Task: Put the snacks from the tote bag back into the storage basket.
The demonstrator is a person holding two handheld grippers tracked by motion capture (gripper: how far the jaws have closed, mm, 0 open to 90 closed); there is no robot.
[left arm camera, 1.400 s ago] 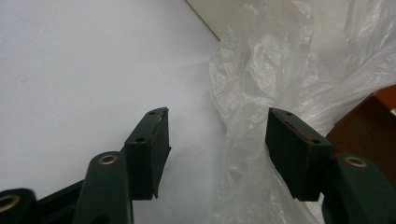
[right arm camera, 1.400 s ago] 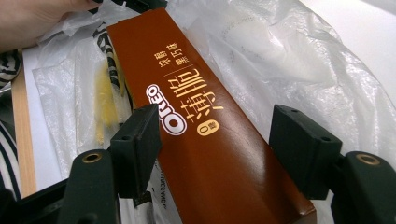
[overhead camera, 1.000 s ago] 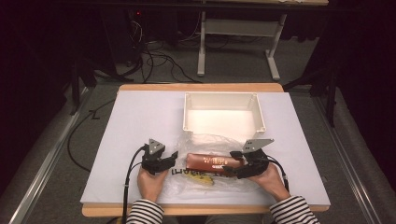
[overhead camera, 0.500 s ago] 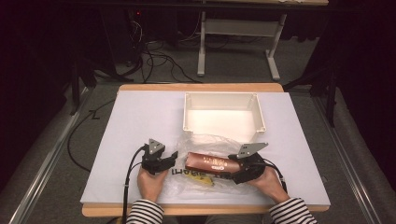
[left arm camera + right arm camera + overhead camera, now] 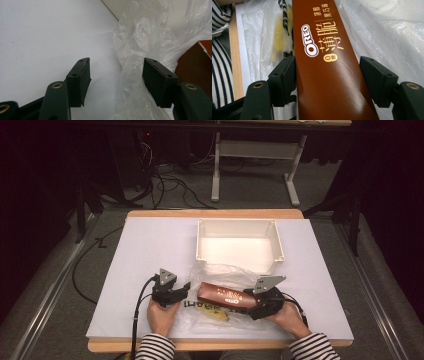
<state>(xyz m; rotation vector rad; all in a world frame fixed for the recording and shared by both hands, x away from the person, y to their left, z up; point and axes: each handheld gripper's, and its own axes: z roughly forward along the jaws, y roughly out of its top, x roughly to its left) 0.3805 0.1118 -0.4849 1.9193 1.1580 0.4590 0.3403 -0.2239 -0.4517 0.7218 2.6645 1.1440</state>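
Note:
A brown Oreo box point(image 5: 225, 295) lies across a clear plastic bag point(image 5: 220, 275) at the front of the table. My right gripper point(image 5: 256, 306) is shut on the box's right end. In the right gripper view both jaws flank the box point(image 5: 327, 75), and the left one presses on its side. My left gripper point(image 5: 186, 290) sits at the bag's left edge, open. In the left gripper view the bag's crumpled edge point(image 5: 130, 50) lies between the jaws without being pinched, and the box's corner point(image 5: 197, 62) shows at the right. Something yellow point(image 5: 220, 316) lies inside the bag.
A white empty bin point(image 5: 240, 242) stands just behind the bag, on the white mat point(image 5: 150, 250). The table's wooden front edge point(image 5: 220, 346) runs close under the person's striped sleeves point(image 5: 155, 349). Cables trail from both grippers.
The right gripper has shifted slightly left and toward the person, taking the box with it. The left gripper has stayed put.

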